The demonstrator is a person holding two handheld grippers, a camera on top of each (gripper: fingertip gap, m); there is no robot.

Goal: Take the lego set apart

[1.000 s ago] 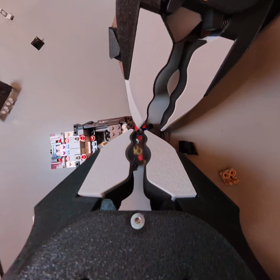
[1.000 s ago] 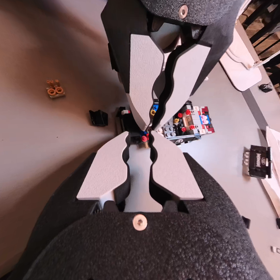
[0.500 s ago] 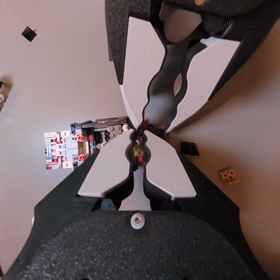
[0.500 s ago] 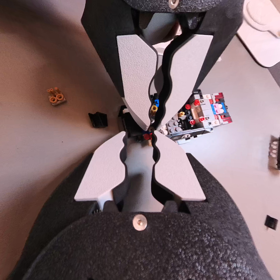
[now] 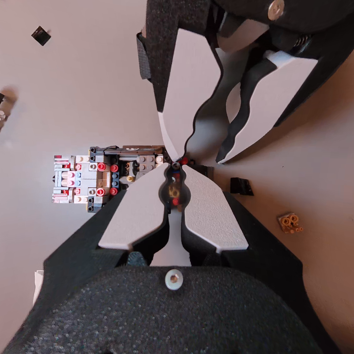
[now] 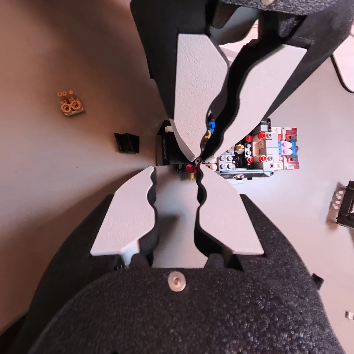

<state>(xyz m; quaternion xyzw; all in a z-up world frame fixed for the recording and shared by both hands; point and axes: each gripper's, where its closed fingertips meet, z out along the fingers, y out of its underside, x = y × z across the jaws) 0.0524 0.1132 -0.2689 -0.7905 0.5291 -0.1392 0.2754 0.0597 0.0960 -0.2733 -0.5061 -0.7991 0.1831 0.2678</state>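
Observation:
The lego set [image 5: 92,178] is a small grey, tan and red car body lying on the table; it also shows in the right wrist view [image 6: 268,149]. My left gripper [image 5: 175,166] is shut at its tips on a small black round part at the set's front end, with red and gold parts visible in the gap behind the tips. My right gripper [image 6: 176,169] is open, facing the left one tip to tip. Its right fingertip [image 6: 199,172] is at the same front end, next to red studs [image 6: 189,167]. Both grippers hide most of the front end.
Loose on the table are a black piece [image 5: 241,185] [image 6: 127,142], a tan piece with orange rings [image 5: 289,222] [image 6: 70,104], a small black tile [image 5: 41,35], and a black plate with white studs [image 6: 342,206]. A white object [image 6: 344,72] lies far right. The small black tile [image 5: 41,35] is about equally far from each gripper, around 20 cm.
My right gripper's fingers have spread wider apart. My left gripper has stayed shut on the set's front end. Both views have shifted a little over the set.

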